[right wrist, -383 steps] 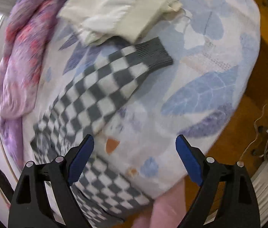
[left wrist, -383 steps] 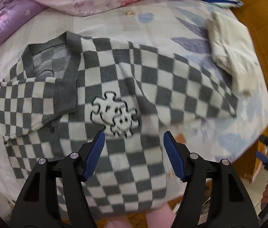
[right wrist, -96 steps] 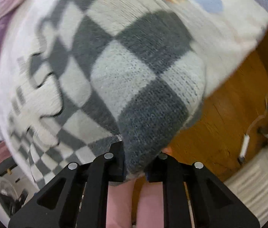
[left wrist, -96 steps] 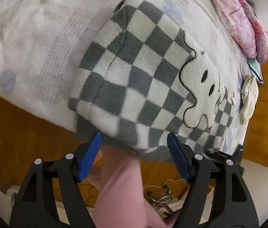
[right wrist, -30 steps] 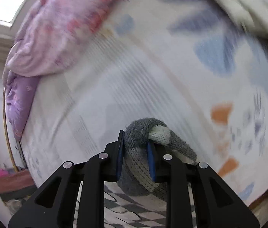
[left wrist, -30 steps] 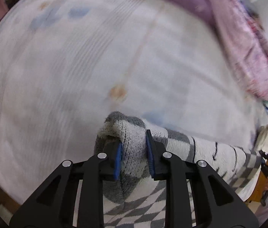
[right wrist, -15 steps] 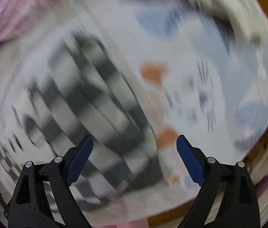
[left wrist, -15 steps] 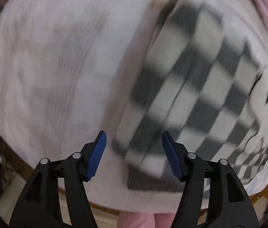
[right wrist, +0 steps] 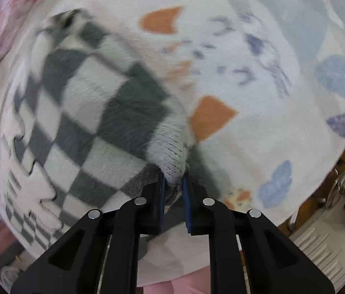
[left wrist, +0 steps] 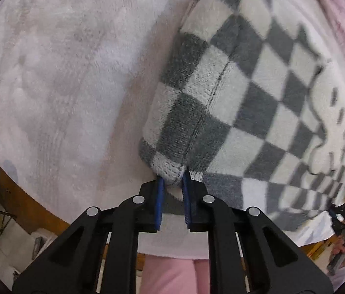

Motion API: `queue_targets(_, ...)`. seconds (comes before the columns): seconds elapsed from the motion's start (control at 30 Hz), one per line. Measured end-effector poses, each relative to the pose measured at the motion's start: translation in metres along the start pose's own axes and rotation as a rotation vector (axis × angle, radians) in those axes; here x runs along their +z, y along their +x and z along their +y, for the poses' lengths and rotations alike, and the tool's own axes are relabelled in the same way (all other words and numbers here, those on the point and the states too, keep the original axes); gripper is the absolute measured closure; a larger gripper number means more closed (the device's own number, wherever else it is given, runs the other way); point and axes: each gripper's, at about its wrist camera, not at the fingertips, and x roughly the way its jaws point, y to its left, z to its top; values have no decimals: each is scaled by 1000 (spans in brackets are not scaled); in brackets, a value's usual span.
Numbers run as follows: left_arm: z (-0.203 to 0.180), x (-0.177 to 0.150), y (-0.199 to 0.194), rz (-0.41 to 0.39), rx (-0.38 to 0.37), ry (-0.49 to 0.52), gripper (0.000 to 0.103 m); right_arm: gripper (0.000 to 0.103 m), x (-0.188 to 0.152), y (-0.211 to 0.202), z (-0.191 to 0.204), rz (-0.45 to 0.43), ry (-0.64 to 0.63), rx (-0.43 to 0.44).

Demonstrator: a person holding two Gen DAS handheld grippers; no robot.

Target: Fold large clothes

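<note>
No words, labels, brands or numbers can be read in either view; the checked sweater [left wrist: 233, 93] bears only a black-outlined cartoon figure (no lettering). The bedspread [right wrist: 258, 112] carries coloured shapes, no text.

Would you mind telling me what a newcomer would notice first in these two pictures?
The grey-and-white checked sweater fills both views, lying on the pale patterned bedspread. The left gripper and the right gripper, jaws just closed, each pinch a near corner of it. Orange and blue shapes dot the bedspread in the right wrist view.
</note>
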Motion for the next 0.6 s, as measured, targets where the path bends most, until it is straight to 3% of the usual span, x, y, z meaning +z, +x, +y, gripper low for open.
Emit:
queue_targets(0.07,-3,8,24,45,27,28,86,89,9,21,3,34,-15,-41)
queue_targets(0.13,-13,10,18,45,69,69,83,74,9,15,11,38,-37,-96)
queue_targets(0.17,-17,9,8,27,82,93,80,70,7,9,15,32,-66,-102)
queue_targets(0.23,-24,0,-17,-44,169,136,56,70,-3,-14,31,-27,-209,-171)
queue_targets(0.3,-25,-9,-40,-123,273,151,57,69,-12,-29,40,-97,-296,-262)
queue_targets(0.33,-24,-11,-46,-142,277,144,58,69,-16,-38,44,-147,-333,-277)
queue_targets(0.37,-23,-12,-50,-159,264,134,63,69,-18,-44,49,-177,-368,-233)
queue_targets(0.4,-24,-12,-54,-185,209,135,79,70,-19,-44,54,-181,-409,-176)
queue_targets(0.43,-29,-11,-50,-192,174,146,90,79,-15,-39,59,-174,-433,-170)
queue_targets(0.5,-44,-2,-25,-163,166,180,98,87,-9,-12,58,-126,-451,-194)
queue_targets(0.6,-54,11,23,-122,197,170,101,90,-3,38,48,-47,-416,-204)
